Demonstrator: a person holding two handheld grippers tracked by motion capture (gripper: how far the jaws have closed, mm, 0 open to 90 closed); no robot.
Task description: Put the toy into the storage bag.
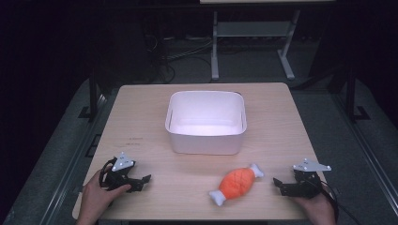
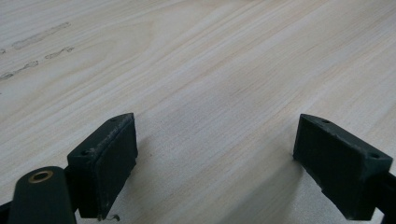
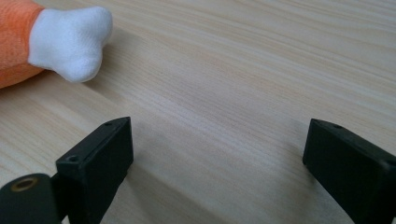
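Behind the plush meat toy (image 1: 237, 183), a white bin (image 1: 205, 139)

No legible text, label, brand, number or sign appears anywhere in the scene. The only trace of writing is a small line of dark marks (image 1: 135, 139) on the pale wooden counter (image 1: 141, 117), toward its left side, too small to read in the high view. In the left gripper view, the same kind of faint grey smudges (image 2: 39, 36) lie along the wood grain at the upper left, blurred and worn past reading.
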